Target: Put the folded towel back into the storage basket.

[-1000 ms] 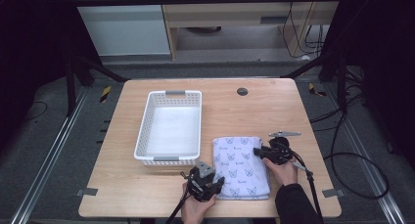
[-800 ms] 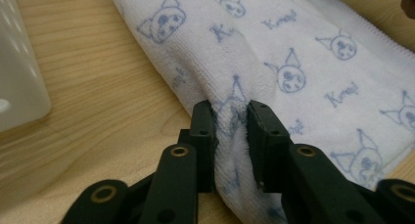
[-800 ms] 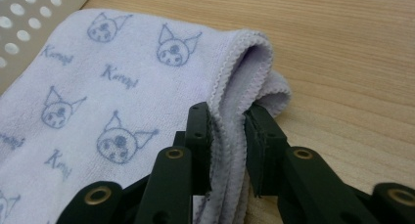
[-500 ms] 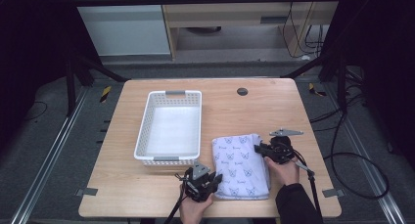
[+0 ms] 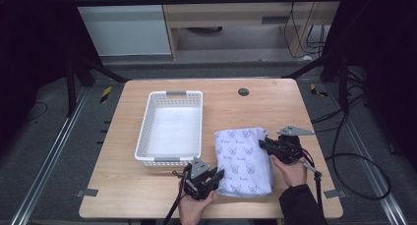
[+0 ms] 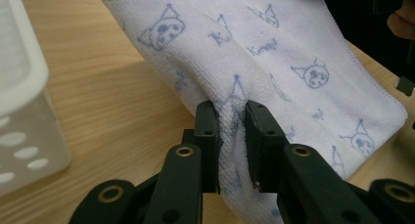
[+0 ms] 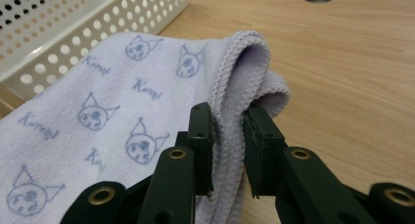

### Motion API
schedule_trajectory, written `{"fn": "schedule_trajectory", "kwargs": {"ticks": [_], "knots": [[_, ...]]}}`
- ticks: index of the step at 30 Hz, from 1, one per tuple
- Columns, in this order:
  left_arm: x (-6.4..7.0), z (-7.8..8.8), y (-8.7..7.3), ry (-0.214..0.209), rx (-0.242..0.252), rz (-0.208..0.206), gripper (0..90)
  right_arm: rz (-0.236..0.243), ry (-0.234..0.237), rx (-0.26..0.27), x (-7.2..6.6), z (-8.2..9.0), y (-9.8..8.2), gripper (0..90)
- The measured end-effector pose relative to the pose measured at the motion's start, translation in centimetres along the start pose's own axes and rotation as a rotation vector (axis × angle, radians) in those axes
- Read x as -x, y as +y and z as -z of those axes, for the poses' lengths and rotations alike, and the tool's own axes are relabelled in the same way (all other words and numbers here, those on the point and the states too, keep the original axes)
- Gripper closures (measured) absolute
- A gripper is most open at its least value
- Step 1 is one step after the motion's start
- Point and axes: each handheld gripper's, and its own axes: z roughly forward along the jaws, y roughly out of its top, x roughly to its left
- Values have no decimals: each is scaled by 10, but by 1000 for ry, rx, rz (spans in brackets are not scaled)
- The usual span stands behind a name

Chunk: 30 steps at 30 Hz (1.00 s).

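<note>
Shifted leftward since before: left gripper (image 6: 230, 131), clamped on folded white cat-print towel (image 5: 243, 158); right gripper (image 7: 226, 136) pinching its hem. Next, probably lifting together toward white perforated basket (image 5: 196, 98).

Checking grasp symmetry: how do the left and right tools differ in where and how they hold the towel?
Left tool pinches the towel at its near left edge, beside the basket; right tool pinches the right edge, farther up the table. Left tool bites a bunched fold of printed cloth; right tool bites stacked hemmed edges. The right carries a grey plate on top. Both are shut on the towel.
</note>
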Motion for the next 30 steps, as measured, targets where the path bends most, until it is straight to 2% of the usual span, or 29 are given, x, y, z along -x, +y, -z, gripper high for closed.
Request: {"fn": "schedule_trajectory", "kwargs": {"ticks": [8,13,17,21,22,23,30], "knots": [[4,9,16,-2,27,-37,763,7,-5,69,-2,16,10,751],[8,19,34,4,49,-81,763,20,-14,127,-6,28,20,752],[7,26,44,-4,62,-88,763,26,-18,174,-11,36,30,752],[4,39,63,10,86,-114,763,33,-28,222,-18,44,40,751],[4,39,63,10,86,-114,764,33,-28,222,-18,44,40,751],[3,43,67,14,94,-120,763,35,-32,249,-23,46,45,751],[-13,64,82,43,123,-123,764,43,-30,283,-38,40,61,751]]}}
